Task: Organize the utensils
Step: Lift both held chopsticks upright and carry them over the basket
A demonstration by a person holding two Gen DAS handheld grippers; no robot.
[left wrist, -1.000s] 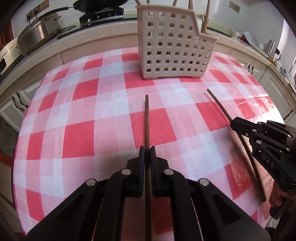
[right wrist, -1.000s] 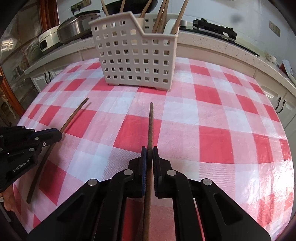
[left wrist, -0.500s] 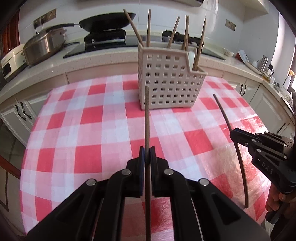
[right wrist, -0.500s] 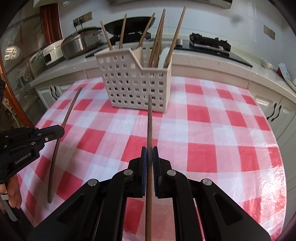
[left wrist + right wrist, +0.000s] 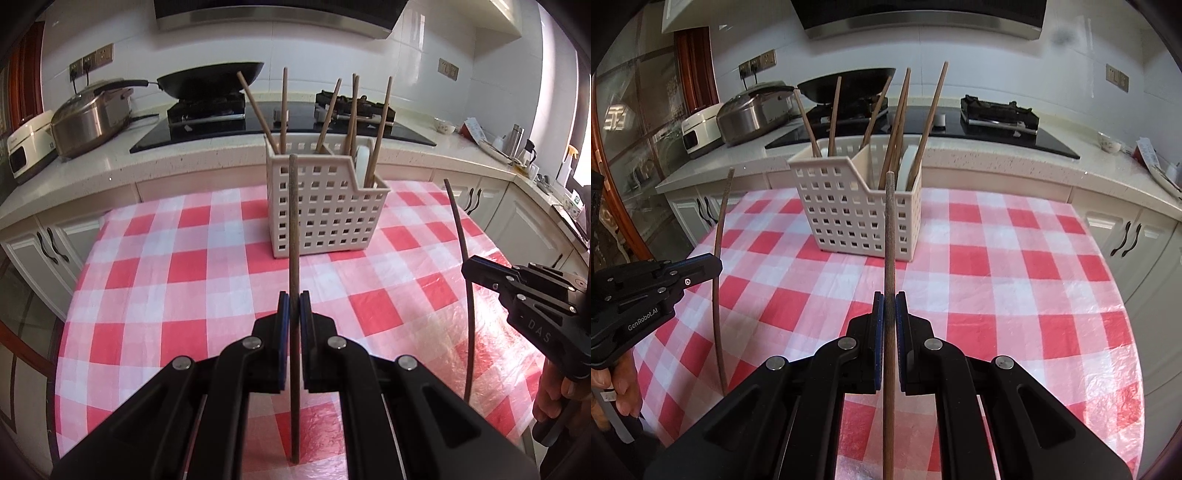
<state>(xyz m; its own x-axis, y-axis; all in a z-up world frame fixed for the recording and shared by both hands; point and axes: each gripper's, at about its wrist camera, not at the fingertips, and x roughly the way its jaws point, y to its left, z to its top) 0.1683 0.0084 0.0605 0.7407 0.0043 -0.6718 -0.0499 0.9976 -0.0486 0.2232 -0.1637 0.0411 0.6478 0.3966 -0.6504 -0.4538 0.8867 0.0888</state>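
My left gripper (image 5: 294,300) is shut on a brown chopstick (image 5: 293,221) that points ahead at the white lattice basket (image 5: 332,221). It hangs above the checked tablecloth (image 5: 184,266). In the right wrist view, my right gripper (image 5: 889,301) is shut on a second chopstick (image 5: 889,229), lifted the same way and aimed at the basket (image 5: 842,218). Each wrist view shows the other gripper from the side: the right gripper (image 5: 468,267) with its dark chopstick (image 5: 460,229), and the left gripper (image 5: 714,264) with its chopstick (image 5: 720,221). Several chopsticks stand upright in the basket.
Behind the table runs a pale counter (image 5: 207,162) with a black hob, a wok (image 5: 210,79), a steel pot (image 5: 88,118) and a white cooker (image 5: 26,147). White cabinets (image 5: 1126,236) flank the table. A person's hand (image 5: 554,391) grips the right tool's handle.
Both grippers rose off the tablecloth, each carrying its chopstick up and tilting it more level. The basket and the counter behind it now show in full.
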